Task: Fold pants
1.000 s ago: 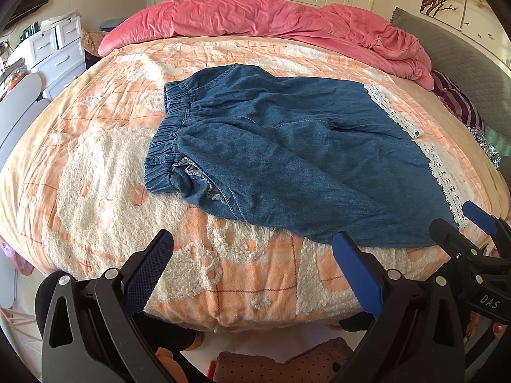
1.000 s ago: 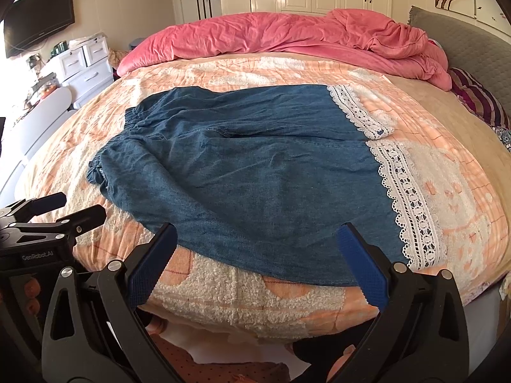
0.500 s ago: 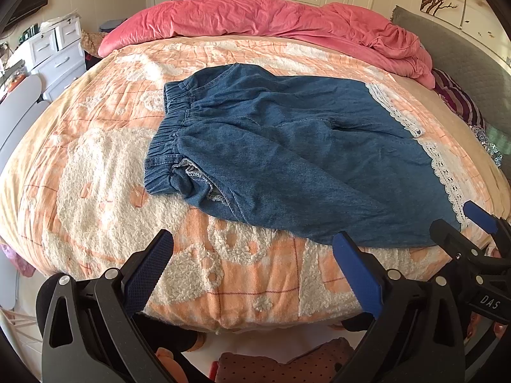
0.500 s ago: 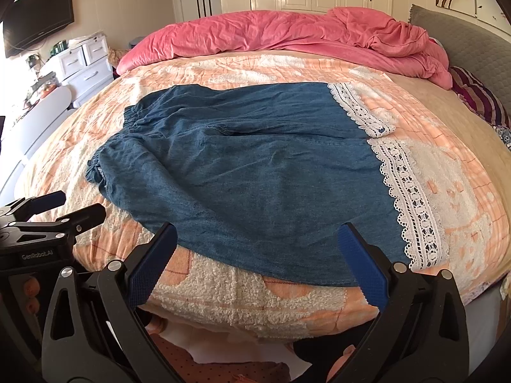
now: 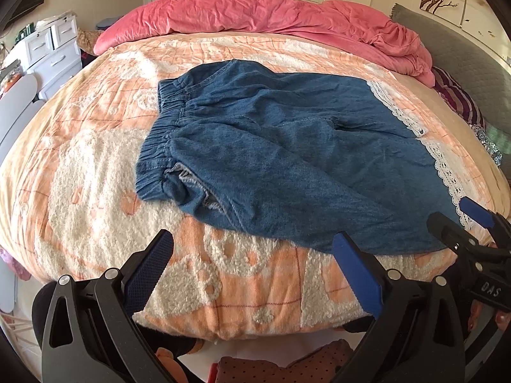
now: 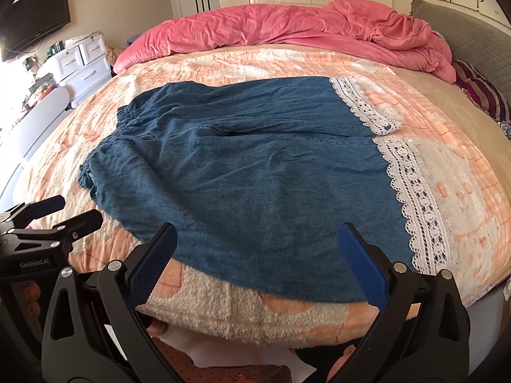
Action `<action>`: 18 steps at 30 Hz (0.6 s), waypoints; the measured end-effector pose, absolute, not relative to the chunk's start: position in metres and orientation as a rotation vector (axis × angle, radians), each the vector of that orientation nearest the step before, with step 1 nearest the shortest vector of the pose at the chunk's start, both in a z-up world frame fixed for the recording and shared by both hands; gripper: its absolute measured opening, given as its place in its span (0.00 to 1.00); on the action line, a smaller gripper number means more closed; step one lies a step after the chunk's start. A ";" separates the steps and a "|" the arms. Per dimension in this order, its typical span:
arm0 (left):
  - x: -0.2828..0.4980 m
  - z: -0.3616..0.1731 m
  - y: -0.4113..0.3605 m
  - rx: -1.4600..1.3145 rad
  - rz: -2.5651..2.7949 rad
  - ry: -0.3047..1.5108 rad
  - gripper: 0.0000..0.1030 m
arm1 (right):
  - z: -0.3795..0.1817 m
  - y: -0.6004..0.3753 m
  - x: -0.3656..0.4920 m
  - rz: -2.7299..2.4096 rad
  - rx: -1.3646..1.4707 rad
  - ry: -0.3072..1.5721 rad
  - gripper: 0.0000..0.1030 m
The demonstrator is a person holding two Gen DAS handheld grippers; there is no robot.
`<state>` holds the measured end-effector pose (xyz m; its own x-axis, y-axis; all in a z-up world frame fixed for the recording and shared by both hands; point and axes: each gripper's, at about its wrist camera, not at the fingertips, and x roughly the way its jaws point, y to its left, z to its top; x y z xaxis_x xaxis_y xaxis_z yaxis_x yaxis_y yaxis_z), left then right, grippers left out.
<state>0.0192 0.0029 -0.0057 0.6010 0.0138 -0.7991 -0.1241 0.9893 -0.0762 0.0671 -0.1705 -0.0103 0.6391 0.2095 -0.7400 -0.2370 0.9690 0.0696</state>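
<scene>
Blue denim pants (image 5: 281, 156) (image 6: 255, 172) with white lace hems (image 6: 415, 198) lie spread flat on the bed, elastic waistband (image 5: 159, 140) to the left, legs pointing right. My left gripper (image 5: 255, 274) hovers open at the near bed edge, just short of the pants' near side below the waist. My right gripper (image 6: 258, 265) is open too, its fingertips over the near edge of the closer leg. Each gripper shows in the other's view: the right gripper (image 5: 460, 220) at the lace hem, the left gripper (image 6: 64, 214) near the waistband. Neither holds anything.
The bed carries a peach and cream fleece blanket (image 5: 95, 191). A pink duvet (image 6: 287, 28) is bunched along the far side, striped pillows (image 6: 485, 95) and a grey headboard to the right. White drawers (image 5: 54, 51) stand at the left. The person's legs are below the bed edge.
Both grippers have edged slightly forward toward the pants, which look a little nearer. The pants have not moved and both grippers stay open.
</scene>
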 end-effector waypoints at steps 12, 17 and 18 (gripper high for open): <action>0.078 0.006 0.062 -0.164 0.156 0.893 0.96 | 0.006 -0.141 0.150 0.410 -0.071 0.874 0.92; 0.115 0.011 0.104 -0.200 0.180 0.872 0.96 | 0.010 -0.117 0.196 0.473 -0.106 0.886 0.92; 0.122 0.012 0.109 -0.188 0.190 0.869 0.96 | 0.010 -0.113 0.202 0.480 -0.127 0.876 0.92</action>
<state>0.1221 0.1091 0.0118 0.6310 0.0889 -0.7707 -0.2414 0.9666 -0.0862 0.2022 -0.1126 0.0101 0.5423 0.3517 -0.7631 -0.4541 0.8868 0.0860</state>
